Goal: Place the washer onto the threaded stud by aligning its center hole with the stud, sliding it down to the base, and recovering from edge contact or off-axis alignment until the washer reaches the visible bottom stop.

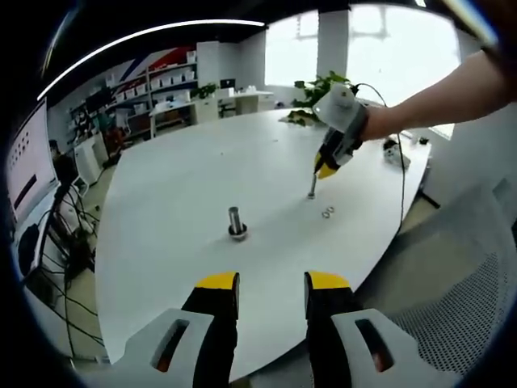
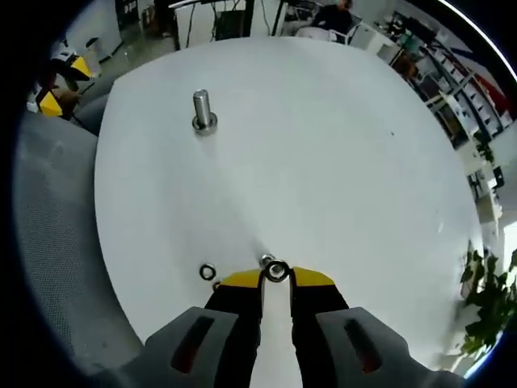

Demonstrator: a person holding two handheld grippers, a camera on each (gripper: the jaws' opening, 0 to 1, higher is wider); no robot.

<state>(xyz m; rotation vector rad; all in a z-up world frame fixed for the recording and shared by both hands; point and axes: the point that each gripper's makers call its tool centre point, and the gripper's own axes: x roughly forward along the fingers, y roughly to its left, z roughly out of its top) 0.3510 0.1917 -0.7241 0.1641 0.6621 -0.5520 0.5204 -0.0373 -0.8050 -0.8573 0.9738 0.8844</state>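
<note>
1. In the left gripper view we see the left gripper (image 1: 272, 284) low over the near edge of the broad white oval table (image 1: 178, 202), its yellow-tipped black jaws standing apart with nothing between them.
2. Ahead of it, a short silver threaded stud (image 1: 236, 221) stands upright on a round metal base near the middle of the table.
3. Farther across, the right gripper (image 1: 316, 179) comes in from the right, held by a person's bare forearm (image 1: 436, 97), its yellow tips pointing down at a second small upright metal post (image 1: 312, 187) on the table — we cannot tell from here whether they touch it.
4. Just beside that post lie small loose silver washers (image 1: 327, 212), flat on the table top.
5. In the right gripper view the right gripper's jaws are drawn close together, and a small silver ring washer (image 2: 276, 271) sits right at their tips; it seems pinched there, though the contact is too small to be sure of.
6. A spare dark-rimmed washer (image 2: 208, 272) lies flat on the table just left of the jaws.
7. The threaded stud stands well apart, far up the table — the washer is nowhere near it yet.
8. Grey mesh chair fabric (image 2: 56, 242) borders the table, and a green potted plant (image 1: 319, 90) sits at its far edge.
</note>
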